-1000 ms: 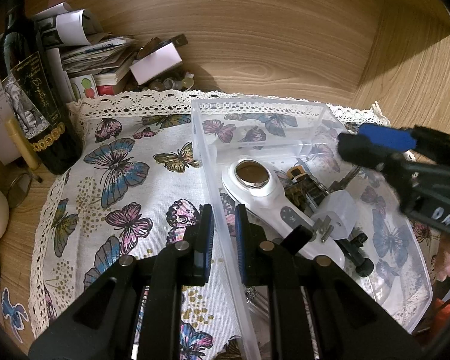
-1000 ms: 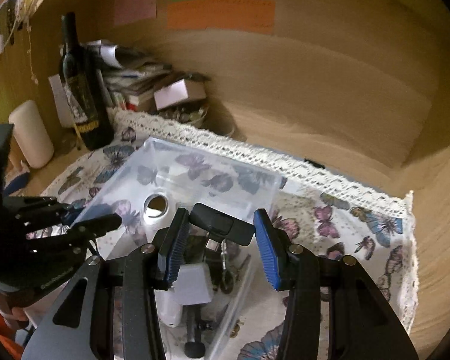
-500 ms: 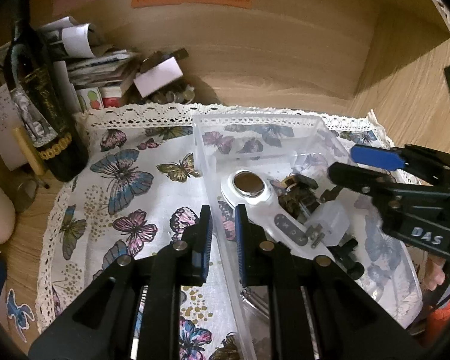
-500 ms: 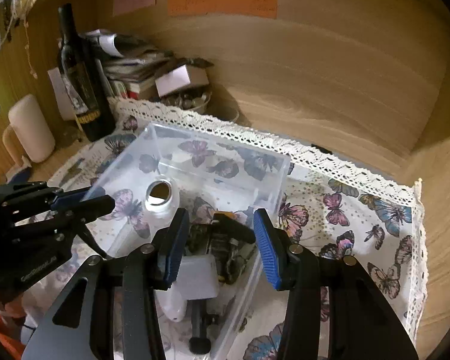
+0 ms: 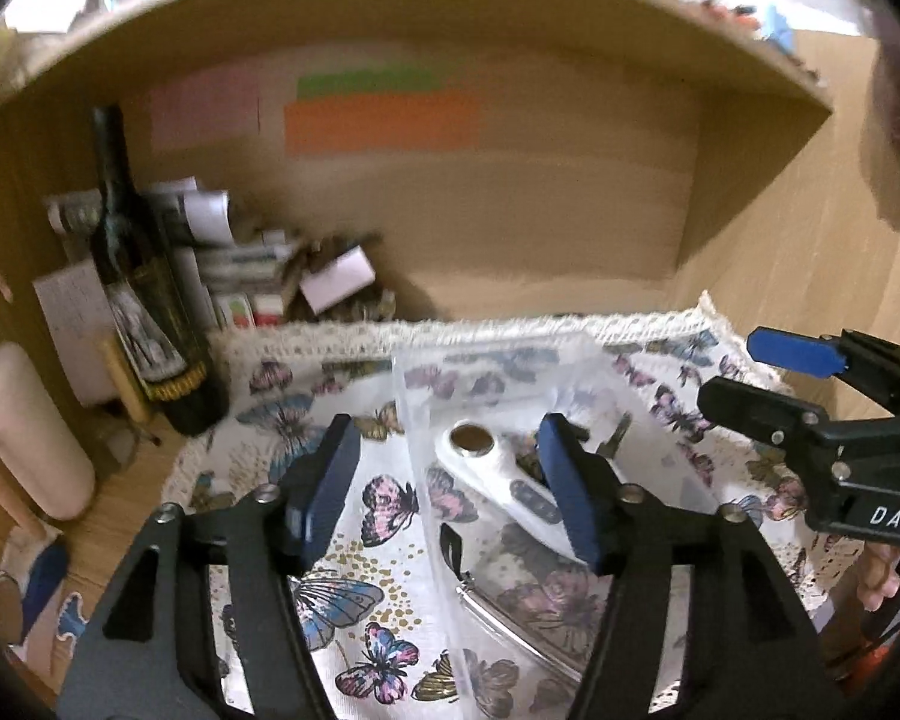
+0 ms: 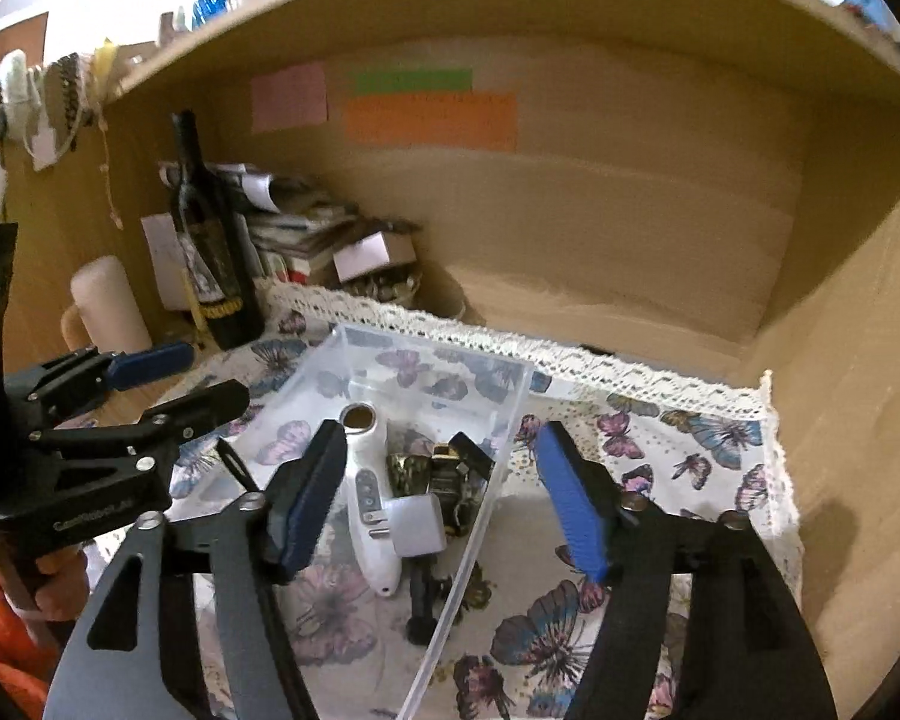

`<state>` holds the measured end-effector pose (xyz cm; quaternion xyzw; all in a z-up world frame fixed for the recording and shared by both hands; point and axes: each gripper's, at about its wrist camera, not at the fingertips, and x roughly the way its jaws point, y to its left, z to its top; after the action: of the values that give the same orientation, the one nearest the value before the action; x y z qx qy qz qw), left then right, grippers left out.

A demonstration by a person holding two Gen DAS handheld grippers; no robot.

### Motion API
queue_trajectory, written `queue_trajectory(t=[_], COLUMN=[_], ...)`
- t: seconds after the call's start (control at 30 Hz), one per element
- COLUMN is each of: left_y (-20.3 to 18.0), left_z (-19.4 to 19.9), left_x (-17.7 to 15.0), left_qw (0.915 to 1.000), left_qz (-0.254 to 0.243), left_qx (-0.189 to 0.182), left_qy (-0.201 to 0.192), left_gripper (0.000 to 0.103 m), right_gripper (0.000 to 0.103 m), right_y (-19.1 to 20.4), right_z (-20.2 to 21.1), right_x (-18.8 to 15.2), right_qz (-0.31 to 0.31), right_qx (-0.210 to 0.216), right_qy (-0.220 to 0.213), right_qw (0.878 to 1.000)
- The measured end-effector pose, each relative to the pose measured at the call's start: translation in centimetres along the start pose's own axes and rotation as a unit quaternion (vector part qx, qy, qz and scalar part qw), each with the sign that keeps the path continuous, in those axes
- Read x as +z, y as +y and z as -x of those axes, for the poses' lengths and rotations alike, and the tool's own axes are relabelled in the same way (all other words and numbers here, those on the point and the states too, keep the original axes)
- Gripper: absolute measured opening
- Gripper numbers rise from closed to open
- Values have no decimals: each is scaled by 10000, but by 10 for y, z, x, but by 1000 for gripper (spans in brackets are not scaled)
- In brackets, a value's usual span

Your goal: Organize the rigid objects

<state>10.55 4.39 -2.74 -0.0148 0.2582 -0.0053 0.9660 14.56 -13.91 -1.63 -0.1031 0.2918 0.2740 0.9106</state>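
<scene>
A clear plastic box (image 5: 411, 408) (image 6: 432, 349) stands on a butterfly-print cloth (image 5: 354, 516) (image 6: 660, 456). Inside lie a white handheld device with a round window (image 5: 480, 462) (image 6: 369, 480), a white plug adapter (image 6: 417, 525), a black-and-gold item (image 6: 444, 474) and a black piece (image 6: 420, 600). My left gripper (image 5: 447, 492) (image 6: 192, 381) hovers over the box's left wall; its jaws are opening and the pads touch nothing. My right gripper (image 6: 438, 498) (image 5: 756, 378) hangs above the box's right side; its jaws are opening too, and it holds nothing.
A dark wine bottle (image 5: 144, 300) (image 6: 210, 252) stands back left beside a pile of papers and small boxes (image 5: 240, 264). A cream mug (image 5: 24, 426) is at the far left. Wooden shelf walls close the back and right. Coloured notes (image 6: 432, 120) hang on the back wall.
The left jaws, shut on the box's left wall before, have opened wide. The right jaws have widened as well. Both grippers have drawn back and upward from the box.
</scene>
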Motion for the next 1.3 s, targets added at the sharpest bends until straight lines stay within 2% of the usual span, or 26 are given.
queue_trajectory(t=[0.13, 0.2, 0.3, 0.4, 0.63, 1.3], left_y=[-7, -10, -13, -17, -24, -21], left_z=[25, 38, 56, 72, 98, 105], left_x=[2, 1, 2, 1, -8, -11], left_qw=[9994, 9987, 9971, 9954, 9920, 9904], left_qz=[-52, -36, 20, 50, 110, 211], left_qx=[10, 9, -2, -46, -51, -93], left_qy=[-338, -513, -758, -958, -1253, -1364], left_gripper=[77, 85, 96, 100, 103, 103], right_gripper=[75, 85, 91, 103, 103, 103], right_y=[2, 1, 4, 7, 16, 19], right_z=[24, 38, 60, 77, 104, 114], right_x=[-3, -5, -9, -13, -23, -29], right_qz=[-45, -103, -126, -144, -214, -272], right_qx=[-96, -127, -252, -387, -563, -573], right_qy=[-286, -463, -754, -1016, -1403, -1593], right_qw=[9995, 9988, 9968, 9940, 9883, 9852])
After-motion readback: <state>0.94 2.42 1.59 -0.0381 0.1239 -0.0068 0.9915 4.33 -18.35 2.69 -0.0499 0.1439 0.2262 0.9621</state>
